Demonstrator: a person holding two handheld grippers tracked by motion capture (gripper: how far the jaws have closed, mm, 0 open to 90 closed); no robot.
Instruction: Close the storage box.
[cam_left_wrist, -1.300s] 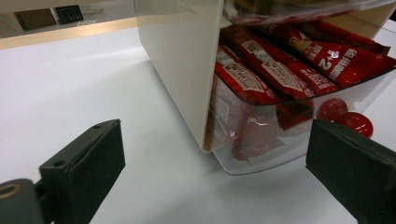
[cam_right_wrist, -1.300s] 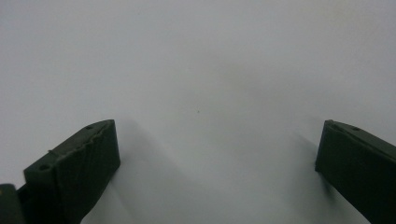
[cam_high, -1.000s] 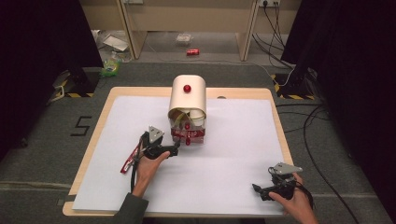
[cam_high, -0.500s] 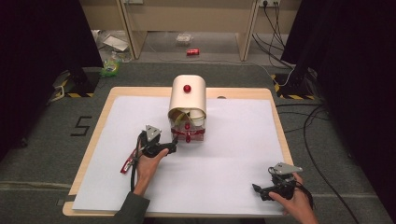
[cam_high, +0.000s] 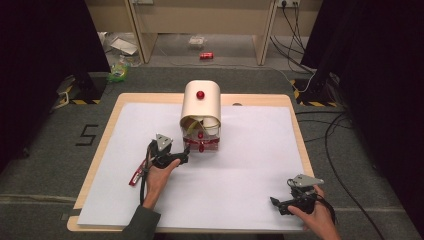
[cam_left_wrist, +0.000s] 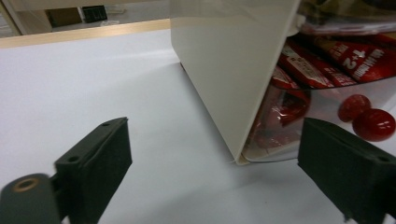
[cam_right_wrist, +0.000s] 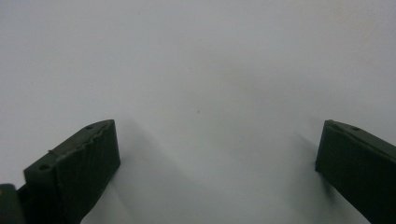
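Little has shifted since a second ago: both my hands sit where they were, and my left gripper's (cam_high: 184, 159) jaws have just been closing a touch, with nothing pinched between them. They stand wide, straddling the near corner of the cream box (cam_high: 200, 106), whose side wall (cam_left_wrist: 229, 70) rises just ahead of them without touching either pad. Red packets (cam_left_wrist: 299, 70) fill the box's clear tray (cam_high: 201, 144), behind two red knobs (cam_left_wrist: 373, 124). My right gripper (cam_high: 274, 202) rests well apart, near the paper's (cam_high: 250, 165) front edge, jaws wide over bare white paper.
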